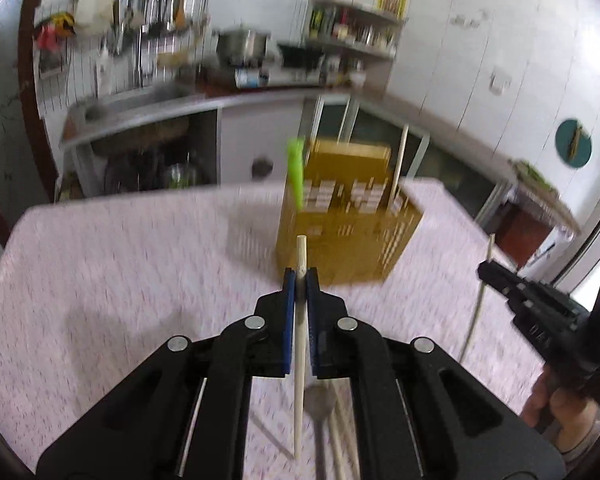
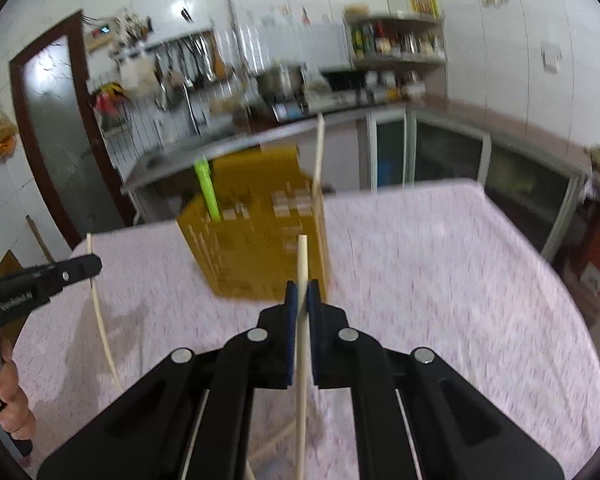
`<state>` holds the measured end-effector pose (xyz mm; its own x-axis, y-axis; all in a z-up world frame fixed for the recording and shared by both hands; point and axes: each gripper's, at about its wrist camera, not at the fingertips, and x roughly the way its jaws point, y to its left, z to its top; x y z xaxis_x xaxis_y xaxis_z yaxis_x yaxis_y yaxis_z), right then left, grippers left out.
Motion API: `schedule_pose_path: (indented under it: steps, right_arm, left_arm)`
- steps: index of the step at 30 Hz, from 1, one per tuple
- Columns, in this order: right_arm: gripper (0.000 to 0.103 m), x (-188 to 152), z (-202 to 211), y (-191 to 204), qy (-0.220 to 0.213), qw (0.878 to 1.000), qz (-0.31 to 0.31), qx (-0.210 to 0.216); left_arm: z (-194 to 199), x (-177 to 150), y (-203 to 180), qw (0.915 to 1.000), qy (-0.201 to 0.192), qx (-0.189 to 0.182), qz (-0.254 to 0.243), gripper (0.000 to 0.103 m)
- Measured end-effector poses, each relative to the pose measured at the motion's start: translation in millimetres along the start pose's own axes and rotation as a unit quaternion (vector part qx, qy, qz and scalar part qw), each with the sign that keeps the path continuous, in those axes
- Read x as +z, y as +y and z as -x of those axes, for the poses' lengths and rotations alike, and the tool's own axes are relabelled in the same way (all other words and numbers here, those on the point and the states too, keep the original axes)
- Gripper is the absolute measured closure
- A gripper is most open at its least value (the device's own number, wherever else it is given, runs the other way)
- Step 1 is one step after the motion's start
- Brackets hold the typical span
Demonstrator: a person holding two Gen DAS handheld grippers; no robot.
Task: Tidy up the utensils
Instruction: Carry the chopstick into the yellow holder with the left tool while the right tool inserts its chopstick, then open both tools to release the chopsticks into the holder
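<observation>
Both tools (image 1: 300, 274) (image 2: 301, 290) clamp chopsticks (image 1: 299, 344) (image 2: 301, 360) near the yellow holder (image 1: 348, 232).

your left gripper (image 1: 300, 276) is matt black plastic with blue pads and shiny metal pins, and so is your right gripper (image 2: 302, 290). each chopstick (image 1: 300, 320) you hold looks like pale, smooth, unvarnished wood. the table cover (image 1: 120, 260) looks like matt cloth with a fine speckled print. the yellow utensil holder (image 1: 352, 232) is slotted plastic with a slight sheen. the spoon (image 1: 319, 404) below looks like dull metal.
</observation>
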<state>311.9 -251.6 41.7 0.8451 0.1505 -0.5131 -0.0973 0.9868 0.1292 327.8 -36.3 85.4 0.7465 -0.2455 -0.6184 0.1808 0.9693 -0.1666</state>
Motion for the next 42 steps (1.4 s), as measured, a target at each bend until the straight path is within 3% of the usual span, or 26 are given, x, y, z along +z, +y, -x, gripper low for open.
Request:
schedule_pose_path:
  steps: [8,13,19,23,29,36,38,39,40,41,42]
  right_arm:
    - [0.097,56,-1,7,-0.089,0.996,0.003,0.008]
    - [0.097,107,2,6,-0.139,0.990,0.002,0.009]
    - [0.097,154,-6,3,-0.190,0.982,-0.001,0.004]
    - [0.097,156,-34,0,-0.190,0.982,0.000,0.010]
    - [0.097,114,-86,-6,-0.128,0.992,0.013,0.020]
    - [0.093,82,-110,-29,-0.043,0.998,-0.034,0.035]
    - [0.093,79,-103,-31,-0.032,0.998,-0.037,0.030]
    - [0.091,75,-99,-33,-0.025,0.999,-0.039,0.025]
    - [0.074,71,-92,-36,-0.014,0.999,-0.047,0.023]
    - [0.051,67,-87,-38,-0.008,0.998,-0.053,0.021]
    - [0.048,62,-82,-39,-0.004,0.998,-0.057,0.017]
  left_arm:
    - [18,57,-19,0.9962,-0.086,-0.011,-0.003,0.099]
    - [28,107,-36,0.9889,-0.147,-0.001,-0.018,0.099]
    - [16,157,-46,0.9811,-0.193,0.008,-0.015,0.099]
    - [-24,159,-49,0.9820,-0.187,0.014,-0.021,0.099]
    - [-99,122,-27,0.9931,-0.115,0.015,-0.012,0.099]
    - [-112,94,-5,0.9979,-0.064,0.000,0.004,0.097]
    - [-104,89,-3,0.9984,-0.056,0.000,0.006,0.086]
    - [-95,85,0,0.9988,-0.048,-0.002,0.011,0.072]
    - [-90,82,1,0.9990,-0.043,-0.002,0.014,0.054]
    - [-81,76,4,0.9992,-0.035,-0.001,0.018,0.045]
    - [-73,71,6,0.9993,-0.031,0.004,0.020,0.032]
